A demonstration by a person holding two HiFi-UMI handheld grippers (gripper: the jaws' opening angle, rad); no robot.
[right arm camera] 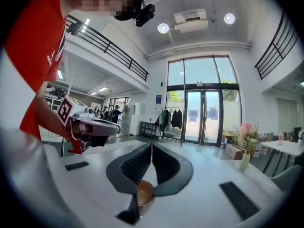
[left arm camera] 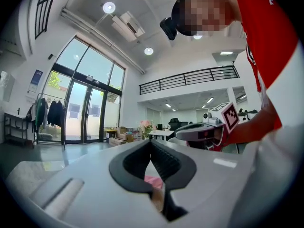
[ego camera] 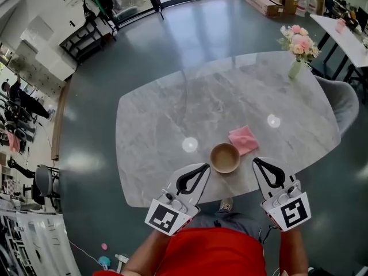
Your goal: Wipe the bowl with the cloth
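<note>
Overhead, closed, empty left gripper [ego camera: 205, 167] and right gripper [ego camera: 255, 161] flank the bowl [ego camera: 225, 157]; unlike the right's view, the left's catches the cloth [left arm camera: 155, 181].

Place: double-height, open-plan office hall.
Floor: polished grey floor [ego camera: 230, 33].
Entrance: tall glass doors [right arm camera: 199, 113], with a clothes rack [right arm camera: 173, 119] beside them.
Upper level: mezzanine with a black railing [left arm camera: 190, 77].
Ceiling: cassette air conditioner [right arm camera: 190, 17] and round downlights [right arm camera: 163, 28].
Furnishings: marble table [ego camera: 172, 114], flower vase [ego camera: 295, 68], office chair [ego camera: 43, 181], cardboard boxes [ego camera: 264, 2].
</note>
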